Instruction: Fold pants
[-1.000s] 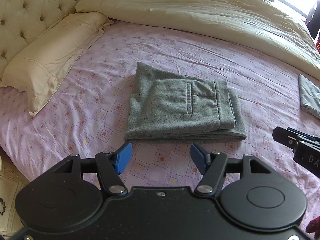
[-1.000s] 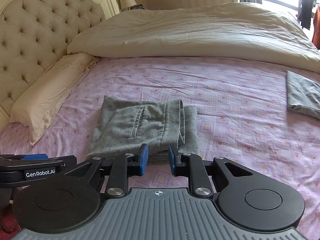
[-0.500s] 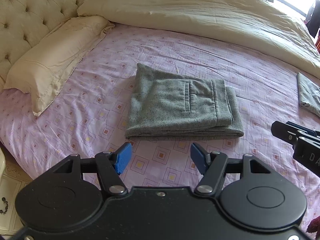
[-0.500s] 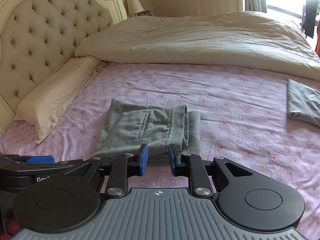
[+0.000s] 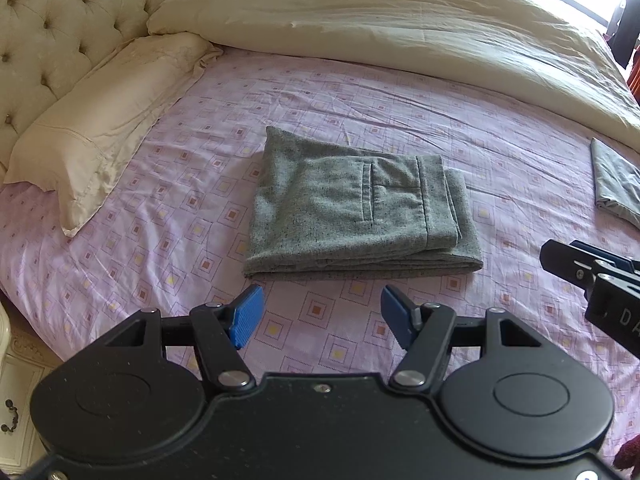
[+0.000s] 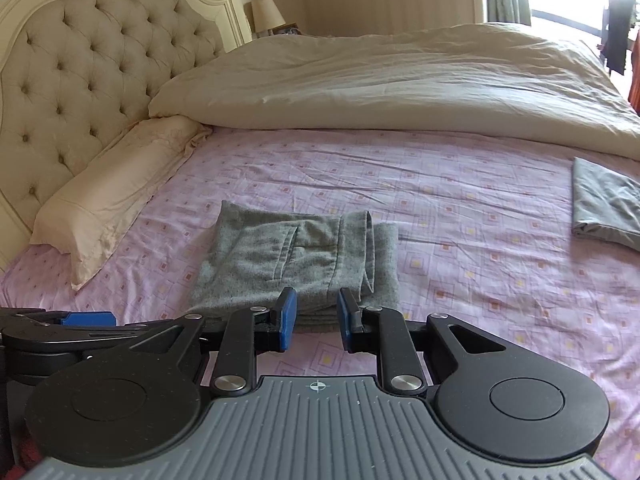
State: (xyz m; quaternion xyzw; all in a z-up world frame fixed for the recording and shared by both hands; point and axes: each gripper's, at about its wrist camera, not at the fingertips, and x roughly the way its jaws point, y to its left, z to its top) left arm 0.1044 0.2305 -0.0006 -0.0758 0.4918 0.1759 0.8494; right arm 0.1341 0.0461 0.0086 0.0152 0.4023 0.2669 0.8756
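Grey woollen pants (image 5: 356,208) lie folded into a neat rectangle on the pink patterned bed sheet (image 5: 400,108), back pocket facing up. In the right wrist view the same pants (image 6: 300,260) sit just beyond the fingers. My left gripper (image 5: 320,312) hovers over bare sheet in front of the pants, open wide, nothing between its blue pads. My right gripper (image 6: 316,320) is held above the pants' near edge, its pads a narrow gap apart with nothing between them. Each gripper shows in the other's view: the right gripper (image 5: 592,280) at the right edge, the left gripper (image 6: 72,328) at the left edge.
A cream pillow (image 5: 104,120) lies left by the tufted headboard (image 6: 80,80). A bulky cream duvet (image 5: 400,28) covers the far side of the bed. Another folded grey garment (image 6: 604,204) rests at the right. A lamp (image 6: 266,12) stands behind the bed.
Both views have shifted a little, so the pants sit slightly farther and lower in the frame. The pants lie unchanged and neither gripper's opening differs.
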